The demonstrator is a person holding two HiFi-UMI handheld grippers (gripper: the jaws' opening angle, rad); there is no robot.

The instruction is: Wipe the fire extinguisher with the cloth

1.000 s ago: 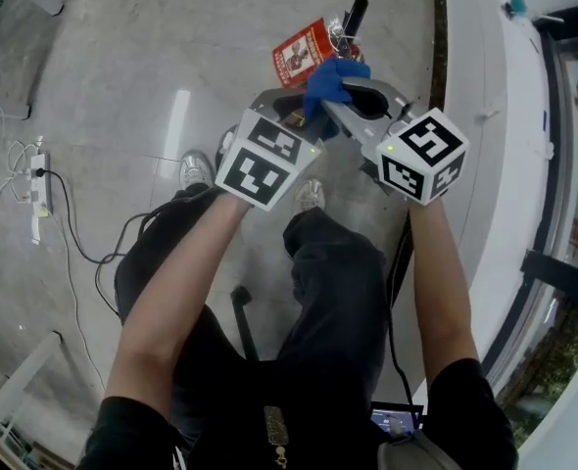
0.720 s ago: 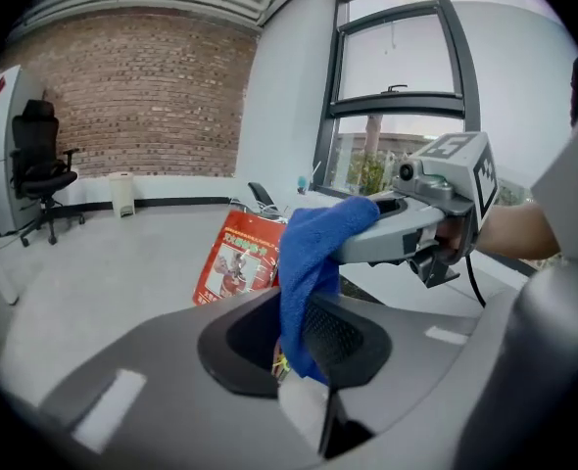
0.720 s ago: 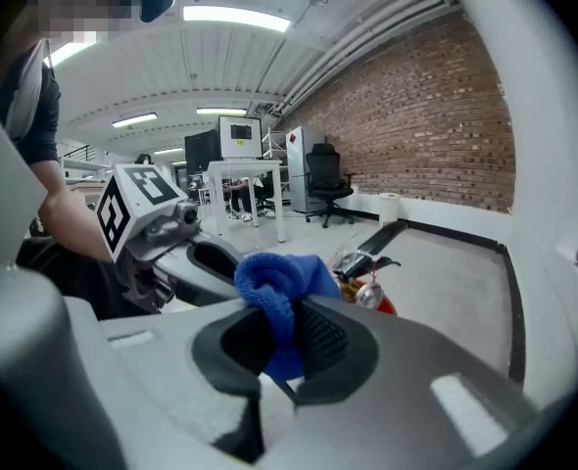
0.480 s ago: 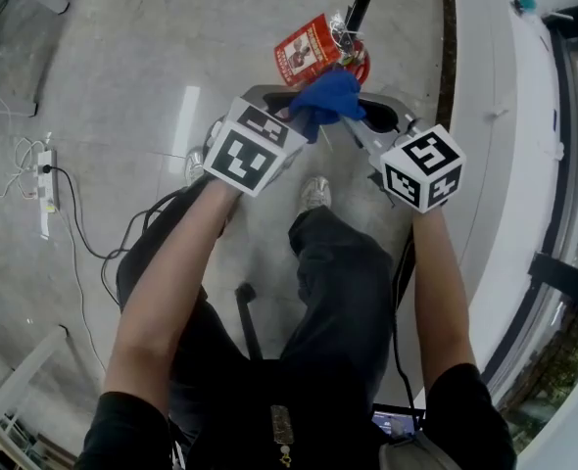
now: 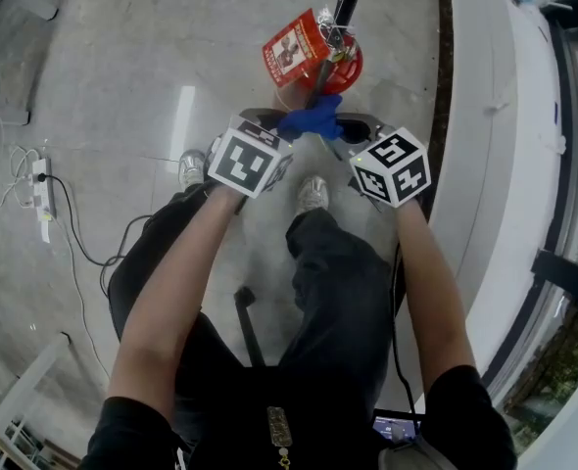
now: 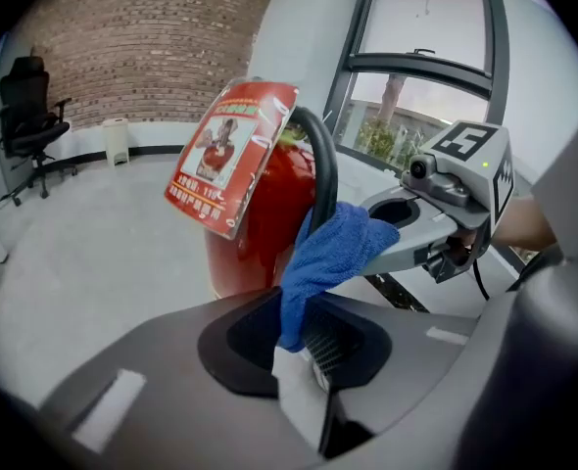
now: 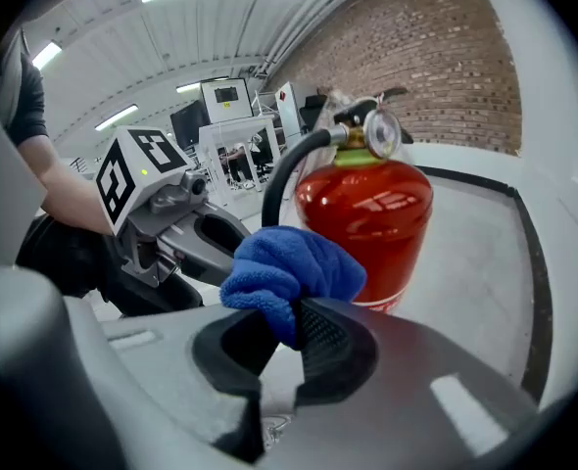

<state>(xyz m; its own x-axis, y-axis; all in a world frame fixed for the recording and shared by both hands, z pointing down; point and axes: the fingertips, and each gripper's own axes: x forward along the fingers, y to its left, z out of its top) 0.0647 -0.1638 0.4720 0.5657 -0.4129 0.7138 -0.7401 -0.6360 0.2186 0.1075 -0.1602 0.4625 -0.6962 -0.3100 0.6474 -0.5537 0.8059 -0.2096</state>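
Observation:
A red fire extinguisher [image 5: 345, 63] stands on the floor, with a black hose [image 5: 347, 1] and a red paper tag [image 5: 293, 51]. A blue cloth [image 5: 313, 120] hangs bunched between both grippers, just in front of the cylinder. My left gripper [image 5: 295, 127] is shut on one end of the cloth [image 6: 326, 255]. My right gripper [image 5: 332, 133] is shut on the other end [image 7: 291, 266]. In the left gripper view the extinguisher [image 6: 267, 225] rises right behind the cloth, its tag [image 6: 230, 160] hanging in front. The right gripper view shows the cylinder [image 7: 369, 225] and its gauge [image 7: 379, 133] close behind the cloth.
A white curved wall base [image 5: 485, 116] runs along the right of the extinguisher. The person's shoes [image 5: 312, 194] stand just below the grippers. A power strip [image 5: 40, 186] and cables lie on the floor at left. A black office chair [image 6: 29, 106] stands far off by a brick wall.
Both grippers have sunk towards the extinguisher with the cloth between them. The cloth has come down from the valve's height to the front of the cylinder.

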